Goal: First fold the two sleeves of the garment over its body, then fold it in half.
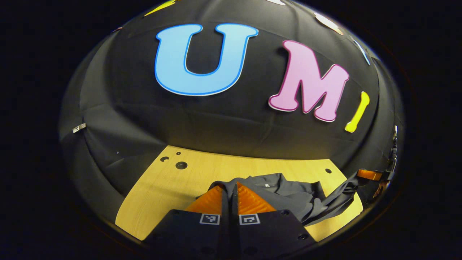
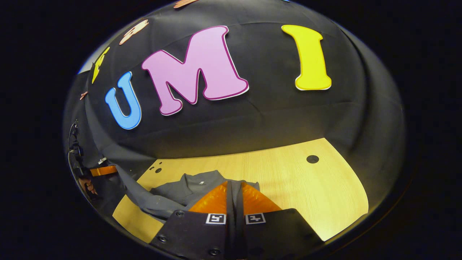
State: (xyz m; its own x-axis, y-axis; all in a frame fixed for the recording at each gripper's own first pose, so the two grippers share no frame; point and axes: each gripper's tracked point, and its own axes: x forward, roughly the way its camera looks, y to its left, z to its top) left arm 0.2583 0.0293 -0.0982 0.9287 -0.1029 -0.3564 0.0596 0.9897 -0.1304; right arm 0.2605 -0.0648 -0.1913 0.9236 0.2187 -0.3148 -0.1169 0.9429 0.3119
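Note:
A dark grey garment (image 1: pixel 285 195) lies bunched on the wooden table (image 1: pixel 162 195), its collar facing the back wall. In the left gripper view my left gripper (image 1: pixel 229 186) is shut on a fold of the cloth, which runs up between its fingers. A strip of the cloth stretches to the far right, where the right gripper (image 1: pixel 368 175) holds it. In the right gripper view my right gripper (image 2: pixel 234 184) is shut on the garment (image 2: pixel 187 191) too. From there the fabric pulls away leftward to the left gripper (image 2: pixel 103 170), with a hand behind it.
The table (image 2: pixel 306 187) is light wood with round holes (image 1: pixel 181 165) (image 2: pixel 312 159) near its back corners. Black cloth walls rise close behind it. Bare tabletop lies left of the garment in the left gripper view and right of it in the right gripper view.

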